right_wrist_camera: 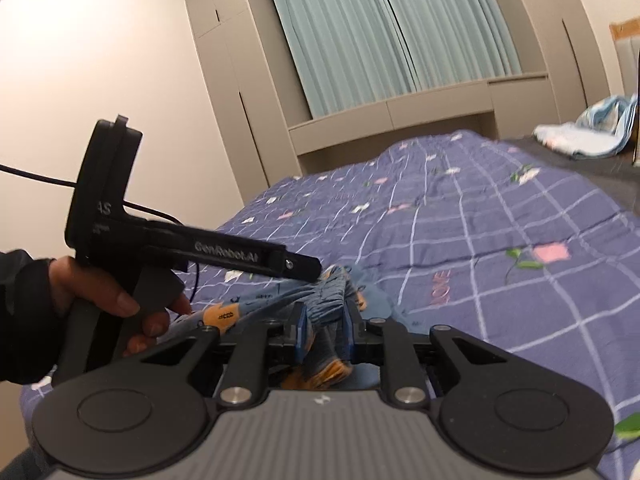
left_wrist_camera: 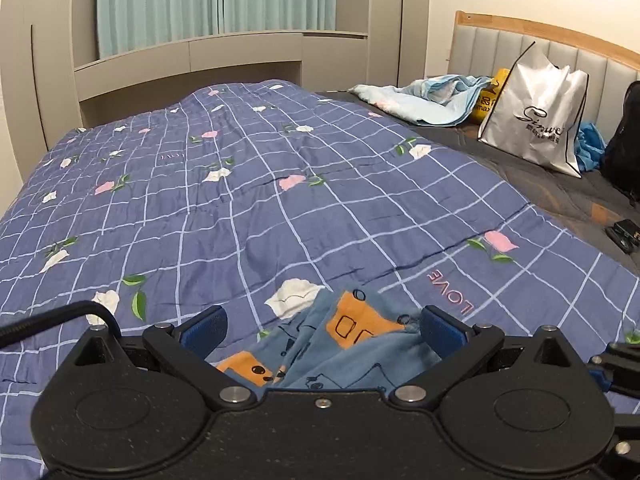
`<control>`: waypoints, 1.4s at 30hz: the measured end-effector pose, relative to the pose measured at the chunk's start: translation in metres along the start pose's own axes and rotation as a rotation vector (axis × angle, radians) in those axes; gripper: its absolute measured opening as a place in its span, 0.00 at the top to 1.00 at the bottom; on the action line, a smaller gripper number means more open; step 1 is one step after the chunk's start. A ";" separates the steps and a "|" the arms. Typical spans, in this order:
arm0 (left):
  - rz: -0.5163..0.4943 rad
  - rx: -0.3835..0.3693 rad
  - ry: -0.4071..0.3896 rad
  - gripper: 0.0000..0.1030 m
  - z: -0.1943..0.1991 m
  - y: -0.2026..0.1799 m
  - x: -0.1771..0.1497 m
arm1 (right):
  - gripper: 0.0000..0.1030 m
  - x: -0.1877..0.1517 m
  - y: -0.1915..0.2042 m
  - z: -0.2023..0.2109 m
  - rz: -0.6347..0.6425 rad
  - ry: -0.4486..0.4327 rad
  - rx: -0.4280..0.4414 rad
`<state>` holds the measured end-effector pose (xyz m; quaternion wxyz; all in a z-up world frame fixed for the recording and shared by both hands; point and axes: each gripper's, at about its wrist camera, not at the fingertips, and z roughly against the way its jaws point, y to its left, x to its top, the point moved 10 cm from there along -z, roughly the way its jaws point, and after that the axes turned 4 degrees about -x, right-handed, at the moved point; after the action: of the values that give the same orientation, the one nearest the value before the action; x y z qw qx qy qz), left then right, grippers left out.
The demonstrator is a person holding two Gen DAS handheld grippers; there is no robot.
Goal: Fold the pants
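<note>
While the pants (right_wrist_camera: 332, 292) lie bunched at the bed's (left_wrist_camera: 280, 184) near edge, the right tongs (right_wrist_camera: 325, 328) pinch their gathered waistband, probably to lift; the left tongs (left_wrist_camera: 324, 324) straddle cloth, spread, not gripping.

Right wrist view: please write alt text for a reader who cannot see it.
The right gripper pinches bunched blue pants with orange patches above a purple checked quilt. At left, a hand holds the left gripper near the same fabric; teal curtains hang behind.
</note>
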<state>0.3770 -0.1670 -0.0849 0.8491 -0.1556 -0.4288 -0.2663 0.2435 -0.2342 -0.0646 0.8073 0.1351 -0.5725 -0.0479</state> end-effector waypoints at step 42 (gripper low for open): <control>1.124 0.000 -0.354 0.01 0.188 0.063 -0.043 | 0.00 0.033 0.065 0.064 0.311 -0.052 -0.193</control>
<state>0.2711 -0.0096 -0.0119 0.7755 -0.4012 -0.4157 0.2548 0.1896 -0.1895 0.0025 0.7990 -0.0346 -0.6001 0.0194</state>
